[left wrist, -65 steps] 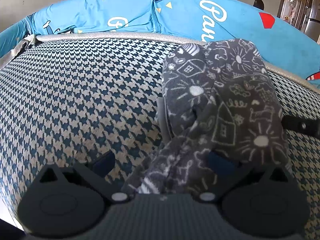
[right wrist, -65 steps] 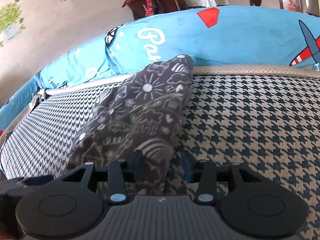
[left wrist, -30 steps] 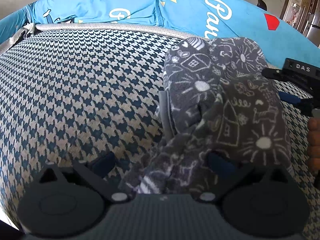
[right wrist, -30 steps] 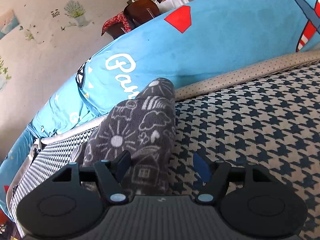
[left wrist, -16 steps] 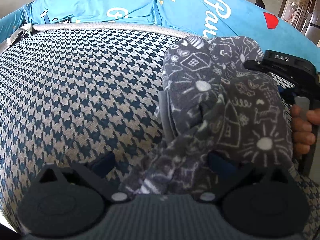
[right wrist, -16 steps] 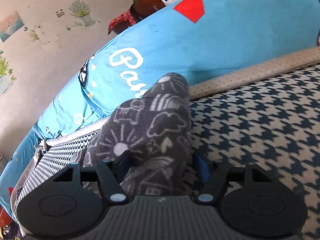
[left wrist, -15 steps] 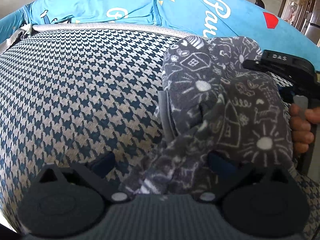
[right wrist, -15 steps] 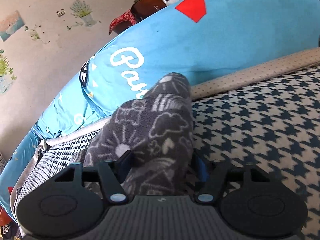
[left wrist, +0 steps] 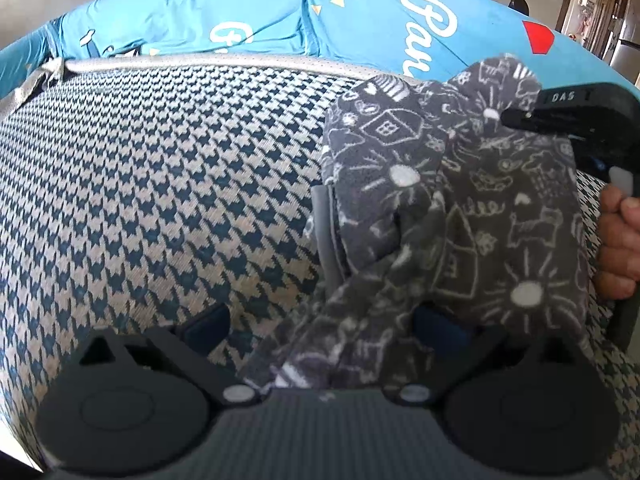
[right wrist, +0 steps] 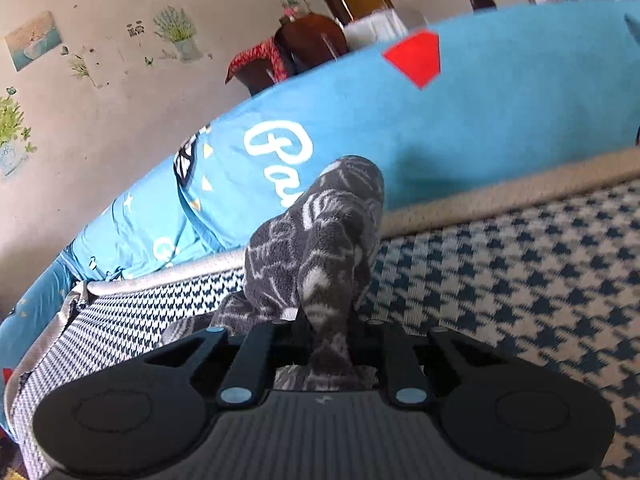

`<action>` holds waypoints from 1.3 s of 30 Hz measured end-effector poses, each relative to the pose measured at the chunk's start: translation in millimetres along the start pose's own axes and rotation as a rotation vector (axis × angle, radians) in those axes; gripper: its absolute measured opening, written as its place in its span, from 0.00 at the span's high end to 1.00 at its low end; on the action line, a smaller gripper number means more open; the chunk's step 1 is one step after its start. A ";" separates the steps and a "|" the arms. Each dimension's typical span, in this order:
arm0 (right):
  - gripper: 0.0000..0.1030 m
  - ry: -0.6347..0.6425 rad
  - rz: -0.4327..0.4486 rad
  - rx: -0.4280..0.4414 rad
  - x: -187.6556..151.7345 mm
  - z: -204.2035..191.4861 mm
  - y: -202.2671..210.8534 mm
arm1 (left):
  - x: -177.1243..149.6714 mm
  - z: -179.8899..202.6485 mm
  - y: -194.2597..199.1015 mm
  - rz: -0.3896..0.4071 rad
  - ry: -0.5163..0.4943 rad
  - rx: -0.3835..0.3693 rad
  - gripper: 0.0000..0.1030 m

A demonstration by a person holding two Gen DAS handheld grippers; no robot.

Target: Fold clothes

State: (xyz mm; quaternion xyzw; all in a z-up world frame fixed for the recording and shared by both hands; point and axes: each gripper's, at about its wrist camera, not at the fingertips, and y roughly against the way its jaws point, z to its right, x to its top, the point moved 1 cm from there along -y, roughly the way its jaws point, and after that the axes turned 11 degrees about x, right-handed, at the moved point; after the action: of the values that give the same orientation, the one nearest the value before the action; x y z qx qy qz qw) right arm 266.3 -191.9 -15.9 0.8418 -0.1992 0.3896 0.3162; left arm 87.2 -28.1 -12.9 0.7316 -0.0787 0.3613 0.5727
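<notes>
A grey fleece garment with white doodles lies bunched and folded on the houndstooth sofa seat. My left gripper is open, its blue pads wide apart, and the near end of the garment lies loosely between them. In the left wrist view the right gripper sits at the garment's far right edge, held by a hand. In the right wrist view my right gripper is shut on a raised fold of the garment.
Blue printed back cushions run along the rear of the seat behind a beige piped edge. Bare houndstooth seat extends to the right of the garment. A wall with stickers and a dark chair stand beyond the sofa.
My right gripper came in over the garment's far end and went from open to shut on a fold of it. The left gripper and the near end stayed put.
</notes>
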 end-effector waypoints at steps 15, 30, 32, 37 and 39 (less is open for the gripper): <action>0.86 0.021 0.107 -0.187 17.6 29.6 75.4 | 6.3 28.2 23.2 0.080 -0.072 -0.082 0.00; 0.79 -0.136 0.237 -0.515 25.8 108.2 167.1 | -1.1 44.2 37.2 0.117 -0.117 -0.095 0.00; 0.74 -0.156 0.239 -0.534 25.0 115.0 177.3 | -4.5 47.9 39.9 0.126 -0.127 -0.093 0.00; 0.50 -0.159 0.260 -0.565 25.7 118.4 204.2 | -14.1 56.3 38.7 0.123 -0.157 -0.084 0.00; 0.50 -0.148 0.263 -0.539 26.3 110.6 213.2 | -17.8 60.1 36.1 0.114 -0.174 -0.079 0.00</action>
State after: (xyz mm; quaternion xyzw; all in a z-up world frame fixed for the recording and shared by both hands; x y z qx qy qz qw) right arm 217.1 -423.9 30.1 0.7208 -0.4248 0.2981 0.4595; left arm 81.4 -99.2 -0.7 0.7314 -0.1838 0.3253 0.5705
